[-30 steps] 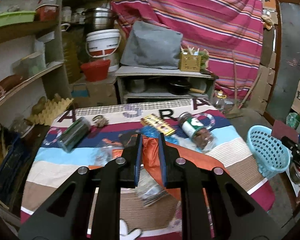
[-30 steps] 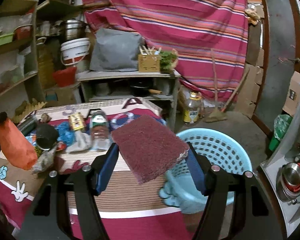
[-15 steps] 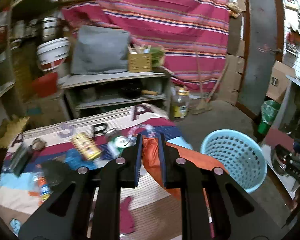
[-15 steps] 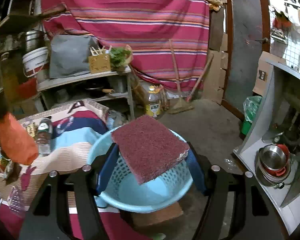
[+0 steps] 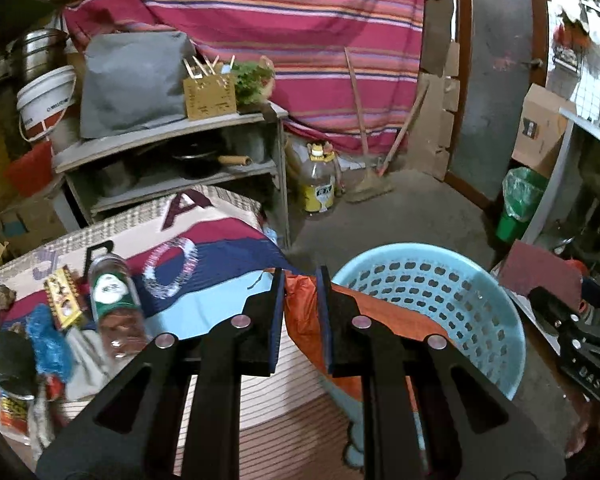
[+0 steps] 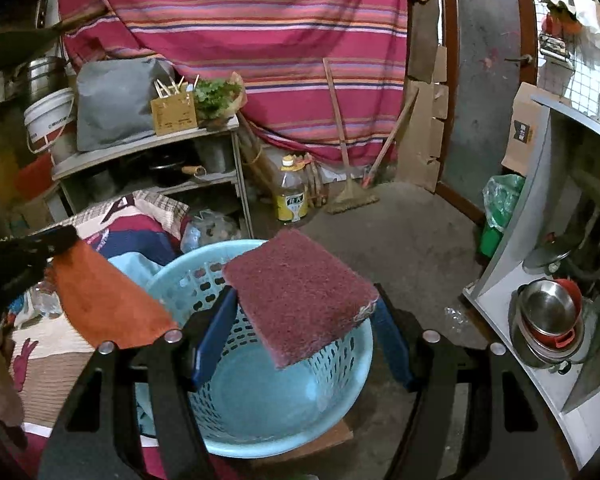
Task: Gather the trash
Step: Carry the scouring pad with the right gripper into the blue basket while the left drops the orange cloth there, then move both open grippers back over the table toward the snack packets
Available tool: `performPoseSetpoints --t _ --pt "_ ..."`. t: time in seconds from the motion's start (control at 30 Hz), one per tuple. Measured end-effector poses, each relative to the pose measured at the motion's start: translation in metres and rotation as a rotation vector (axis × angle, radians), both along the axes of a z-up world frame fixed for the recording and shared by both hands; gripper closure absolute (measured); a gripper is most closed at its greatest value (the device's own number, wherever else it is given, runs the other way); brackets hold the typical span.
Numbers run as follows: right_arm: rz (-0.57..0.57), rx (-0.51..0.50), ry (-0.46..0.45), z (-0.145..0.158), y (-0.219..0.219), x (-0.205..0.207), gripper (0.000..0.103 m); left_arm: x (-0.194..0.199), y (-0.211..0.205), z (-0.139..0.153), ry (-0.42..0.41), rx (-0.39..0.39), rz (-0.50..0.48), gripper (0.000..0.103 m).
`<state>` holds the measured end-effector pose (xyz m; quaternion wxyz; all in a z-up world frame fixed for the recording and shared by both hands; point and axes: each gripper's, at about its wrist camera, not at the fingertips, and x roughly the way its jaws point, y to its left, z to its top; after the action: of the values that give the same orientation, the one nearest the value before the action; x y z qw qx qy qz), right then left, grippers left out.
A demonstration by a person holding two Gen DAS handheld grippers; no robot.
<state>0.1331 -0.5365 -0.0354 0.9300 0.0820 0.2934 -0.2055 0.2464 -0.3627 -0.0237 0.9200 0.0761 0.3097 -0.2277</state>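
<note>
- Worktop (image 5: 204, 308), draped in a striped cloth, lies to the left with trash left on it: a clear bottle (image 5: 114, 300), a yellow packet (image 5: 62, 298) and a blue wrapper (image 5: 46, 338).
- Basket (image 6: 260, 396), pale blue and perforated, stands on the floor just right of the worktop; it looks bare inside, so the step in hand is the drop-off of two carried pieces.
- Scouring pad (image 6: 300, 296), maroon, is held flat over the basket's far half by the right tongs (image 6: 304, 340), jaws spread wide and pressing on its two edges.
- Orange bag (image 6: 104, 304) hangs from the left tongs (image 5: 302, 308), jaws nearly closed on its top; it dangles over the basket's left rim.
- Next move, as I judge it: ease the bag further over the opening, then open both tongs so each piece falls inside.
- Change from a second ago: both tongs have swung right, from above the worktop to the basket, grips unchanged.
</note>
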Motion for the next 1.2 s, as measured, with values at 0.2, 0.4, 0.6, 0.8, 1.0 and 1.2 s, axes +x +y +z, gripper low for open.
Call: performPoseSetpoints --t 0.2,0.4,0.6,0.8,1.0,1.2 --pt "-0.008 0.013 0.022 -0.013 -0.003 0.005 0.036 0.008 -0.012 -0.026 0.057 0.028 -0.029 0.073" --pt "-0.009 0.018 0.039 -0.020 -0.001 0.007 0.036 -0.006 -0.002 -0.018 0.005 0.028 -0.037 0.035" --pt "0.008 0.022 0.039 -0.023 0.010 0.017 0.036 -0.026 0.047 0.009 -0.108 0.023 0.033 0.012" --pt "0.030 -0.007 0.025 -0.019 0.028 0.030 0.032 -0.033 0.113 0.017 -0.139 0.041 0.147 0.007" --pt "0.014 -0.076 0.012 -0.010 0.041 0.033 0.013 -0.032 0.176 0.017 -0.117 0.046 0.261 0.007" --pt "0.044 -0.047 -0.014 0.000 0.062 0.023 0.013 -0.041 0.235 0.021 -0.124 0.050 0.364 0.006"
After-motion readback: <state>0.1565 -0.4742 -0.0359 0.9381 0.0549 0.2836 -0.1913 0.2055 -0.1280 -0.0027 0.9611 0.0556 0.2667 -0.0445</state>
